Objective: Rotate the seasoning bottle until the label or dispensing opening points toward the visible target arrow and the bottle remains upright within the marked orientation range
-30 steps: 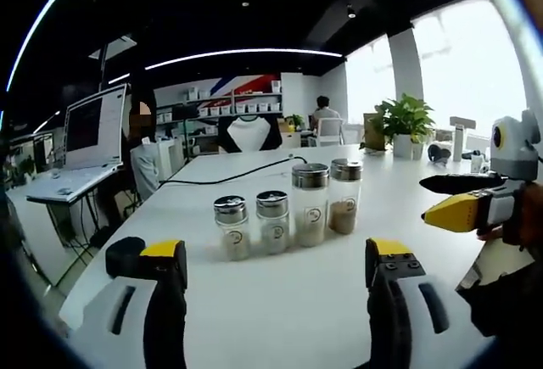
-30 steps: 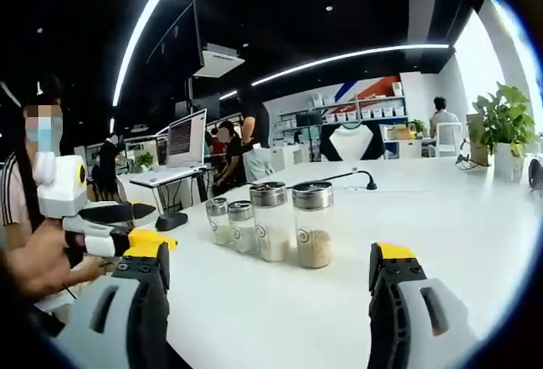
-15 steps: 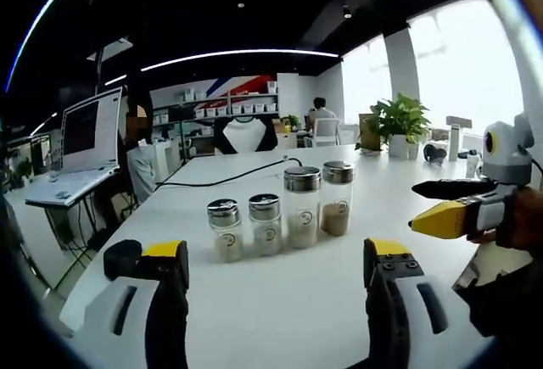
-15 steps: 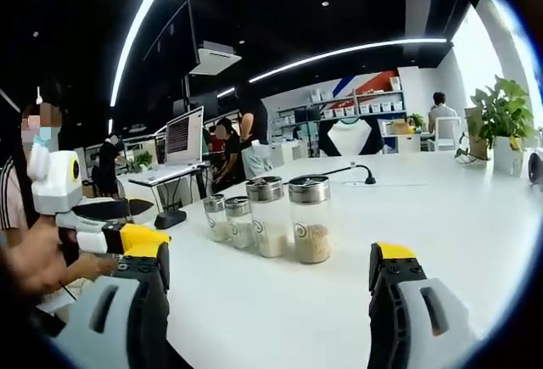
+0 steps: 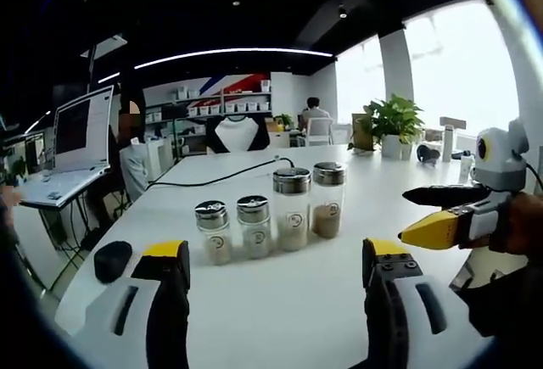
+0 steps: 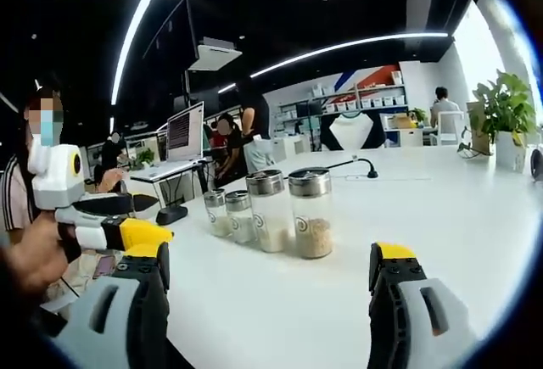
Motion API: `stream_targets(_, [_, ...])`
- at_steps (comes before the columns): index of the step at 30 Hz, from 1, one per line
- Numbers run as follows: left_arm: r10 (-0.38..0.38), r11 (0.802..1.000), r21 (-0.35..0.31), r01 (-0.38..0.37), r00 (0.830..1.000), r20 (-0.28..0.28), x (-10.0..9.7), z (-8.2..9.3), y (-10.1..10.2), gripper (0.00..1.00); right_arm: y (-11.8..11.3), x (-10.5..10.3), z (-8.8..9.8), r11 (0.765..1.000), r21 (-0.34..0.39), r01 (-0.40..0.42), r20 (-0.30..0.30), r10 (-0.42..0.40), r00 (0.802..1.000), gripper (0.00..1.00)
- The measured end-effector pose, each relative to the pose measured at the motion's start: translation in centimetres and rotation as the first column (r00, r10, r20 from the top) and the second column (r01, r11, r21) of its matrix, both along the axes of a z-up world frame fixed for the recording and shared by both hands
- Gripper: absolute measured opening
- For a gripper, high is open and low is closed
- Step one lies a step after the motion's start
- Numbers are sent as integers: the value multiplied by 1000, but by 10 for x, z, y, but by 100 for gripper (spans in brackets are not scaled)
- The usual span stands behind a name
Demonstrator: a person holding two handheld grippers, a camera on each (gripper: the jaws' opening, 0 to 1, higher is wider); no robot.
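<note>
Four glass seasoning bottles with metal lids stand upright in a row on the white table (image 5: 280,301). There are two short ones (image 5: 211,232) (image 5: 254,226) and two tall ones (image 5: 291,208) (image 5: 327,199). In the right gripper view the row runs from the short bottles (image 6: 215,213) (image 6: 239,216) to the tall ones (image 6: 268,212) (image 6: 310,215). My left gripper (image 5: 276,254) is open, short of the row and holding nothing. My right gripper (image 6: 270,259) is open too, some way before the tall bottles. Each shows in the other's view, jaws apart: the right gripper (image 5: 405,215) and the left gripper (image 6: 164,218).
A black cable (image 5: 222,177) runs across the table behind the bottles. A black mouse (image 5: 112,260) lies near the table's edge. A potted plant (image 5: 392,123) stands at the far end, and a monitor (image 5: 81,127) on a desk beside the table. People stand in the background.
Both views have shifted a little with the hands, and the right gripper has drifted slightly closer to the row. The bottles stand as before, and both grippers stay open.
</note>
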State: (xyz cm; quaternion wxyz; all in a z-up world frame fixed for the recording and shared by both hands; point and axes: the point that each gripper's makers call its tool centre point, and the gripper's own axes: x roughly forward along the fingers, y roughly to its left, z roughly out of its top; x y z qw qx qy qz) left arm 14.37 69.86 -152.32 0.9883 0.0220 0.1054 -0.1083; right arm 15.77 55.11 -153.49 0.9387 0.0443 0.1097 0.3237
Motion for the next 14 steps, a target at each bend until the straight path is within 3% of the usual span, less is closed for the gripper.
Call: stream_targets(14, [-14,1000,-9,14,1000,-9,2,-1,-3,88,5,-1,-2,1000,-6,-22,-9,22,1000,99])
